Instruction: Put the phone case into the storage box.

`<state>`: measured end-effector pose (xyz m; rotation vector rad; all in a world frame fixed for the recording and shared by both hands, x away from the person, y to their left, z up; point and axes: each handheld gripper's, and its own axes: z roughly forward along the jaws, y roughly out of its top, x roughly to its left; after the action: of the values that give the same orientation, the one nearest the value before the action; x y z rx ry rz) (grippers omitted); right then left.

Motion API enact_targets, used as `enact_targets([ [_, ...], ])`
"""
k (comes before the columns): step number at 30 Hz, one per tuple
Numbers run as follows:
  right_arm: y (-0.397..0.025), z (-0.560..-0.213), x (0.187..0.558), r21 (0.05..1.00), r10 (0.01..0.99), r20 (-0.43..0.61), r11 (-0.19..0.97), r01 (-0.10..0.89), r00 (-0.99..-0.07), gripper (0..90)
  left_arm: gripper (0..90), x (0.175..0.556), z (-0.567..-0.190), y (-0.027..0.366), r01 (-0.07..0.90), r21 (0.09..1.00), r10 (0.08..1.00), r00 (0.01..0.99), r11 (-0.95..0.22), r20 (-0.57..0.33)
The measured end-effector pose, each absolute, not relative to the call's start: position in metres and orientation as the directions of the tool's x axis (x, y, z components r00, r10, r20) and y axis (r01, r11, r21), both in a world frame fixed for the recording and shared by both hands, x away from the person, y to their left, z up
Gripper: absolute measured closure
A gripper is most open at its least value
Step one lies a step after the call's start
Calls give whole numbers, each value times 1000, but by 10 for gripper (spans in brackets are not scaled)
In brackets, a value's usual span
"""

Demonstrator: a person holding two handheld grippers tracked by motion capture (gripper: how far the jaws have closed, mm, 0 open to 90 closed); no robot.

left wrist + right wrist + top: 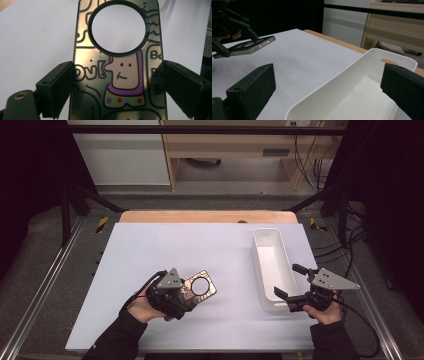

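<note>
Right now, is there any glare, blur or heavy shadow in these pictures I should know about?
Left gripper view: the glossy cartoon-printed phone case with a round camera hole mirrors a pale sheen, and the left tool's near jaws look soft. Right gripper view: the white plastic bin is sharp, while its own jaws blur. High view: the white table sheet is bright and the surroundings fall dark.

A pale lilac-white table top (165, 245) carries the work, with a strip of bare wooden edge (207, 216) showing along its far side. Directly on it lies one thing, a long white tray (263, 265), set lengthwise toward the right edge of the top, its far end just short of the wooden strip. Left of the tray the surface runs plain and flat.
</note>
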<state>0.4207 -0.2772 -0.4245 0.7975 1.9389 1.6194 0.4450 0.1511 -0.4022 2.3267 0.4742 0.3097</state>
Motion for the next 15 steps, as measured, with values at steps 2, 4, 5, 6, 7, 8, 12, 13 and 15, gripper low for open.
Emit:
enact_targets([
  [2, -274, -422, 420, 983, 697, -13, 140, 118, -717, 3, 114, 444, -402, 150, 238, 706, 414, 906, -667, 85],
  [4, -272, -421, 420, 983, 691, -19, 145, 113, -723, 3, 114, 444, -402, 148, 234, 707, 409, 908, -668, 87],
  [5, -270, -420, 419, 983, 686, -20, 146, 111, -727, 3, 114, 443, -402, 148, 231, 708, 408, 909, -667, 87],
  [6, -268, -419, 419, 983, 681, -25, 149, 106, -731, 3, 114, 443, -402, 147, 231, 708, 405, 911, -667, 84],
  [7, -267, -418, 419, 982, 679, -34, 158, 102, -733, 3, 114, 443, -403, 146, 226, 706, 401, 912, -671, 88],
  [8, -265, -417, 418, 981, 675, -41, 166, 98, -736, 3, 114, 443, -403, 146, 225, 706, 398, 913, -672, 87],
  [12, -258, -414, 417, 978, 657, -61, 191, 87, -752, 3, 114, 441, -401, 144, 212, 708, 387, 918, -673, 93],
  [13, -256, -413, 416, 976, 654, -64, 198, 89, -754, 3, 114, 441, -401, 144, 207, 708, 383, 919, -675, 97],
  [15, -254, -412, 416, 974, 641, -69, 211, 89, -764, 3, 114, 440, -401, 142, 199, 706, 375, 922, -679, 101],
])
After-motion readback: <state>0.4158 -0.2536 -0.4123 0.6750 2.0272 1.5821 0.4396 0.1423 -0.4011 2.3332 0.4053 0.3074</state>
